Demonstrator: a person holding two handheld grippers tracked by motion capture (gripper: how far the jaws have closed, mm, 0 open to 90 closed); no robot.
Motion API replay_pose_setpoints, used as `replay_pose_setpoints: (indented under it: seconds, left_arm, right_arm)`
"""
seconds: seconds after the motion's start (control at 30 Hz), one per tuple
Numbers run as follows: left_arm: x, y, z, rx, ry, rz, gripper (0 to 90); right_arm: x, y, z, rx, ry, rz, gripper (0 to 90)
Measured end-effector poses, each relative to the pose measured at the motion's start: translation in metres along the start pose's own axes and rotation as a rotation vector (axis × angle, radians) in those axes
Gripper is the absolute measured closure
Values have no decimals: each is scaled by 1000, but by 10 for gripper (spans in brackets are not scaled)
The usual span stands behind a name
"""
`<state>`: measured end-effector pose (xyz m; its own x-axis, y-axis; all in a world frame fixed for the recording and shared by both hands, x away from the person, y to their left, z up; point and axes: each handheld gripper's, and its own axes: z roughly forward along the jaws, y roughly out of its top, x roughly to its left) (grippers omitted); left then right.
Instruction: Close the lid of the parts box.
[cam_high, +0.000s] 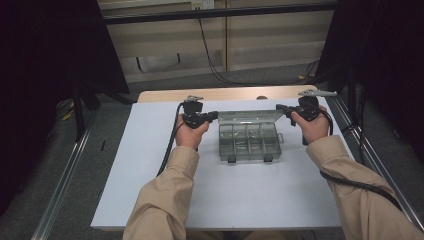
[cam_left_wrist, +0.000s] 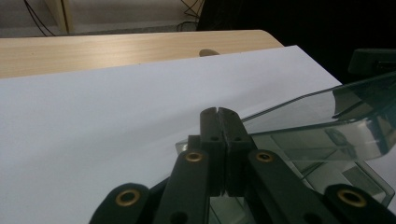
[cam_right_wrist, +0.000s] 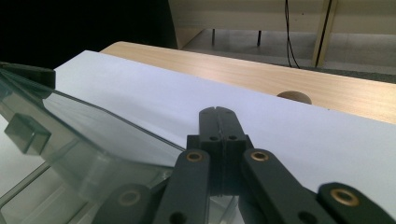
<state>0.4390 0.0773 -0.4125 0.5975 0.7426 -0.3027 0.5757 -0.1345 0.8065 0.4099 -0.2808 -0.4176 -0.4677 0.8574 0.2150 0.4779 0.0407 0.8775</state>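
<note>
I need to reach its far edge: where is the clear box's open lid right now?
In the high view the lid stands raised along the far edge of the clear compartment box, mid-table between the left gripper and the right gripper.

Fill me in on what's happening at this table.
A person holds a gripper in each hand at a clear plastic compartment box on a white sheet. The box's lid is raised. The left gripper sits at the lid's left end and the right gripper at its right end, both with jaws shut. Whether either touches the lid is unclear.
</note>
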Motion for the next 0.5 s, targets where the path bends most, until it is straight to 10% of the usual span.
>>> replay_pose_setpoints:
  seconds: [0.5]
  left_arm:
    - [-3, 0, 2, 0, -17, 10, 883]
  right_arm:
    - [7, -5, -3, 4, 17, -27, 900]
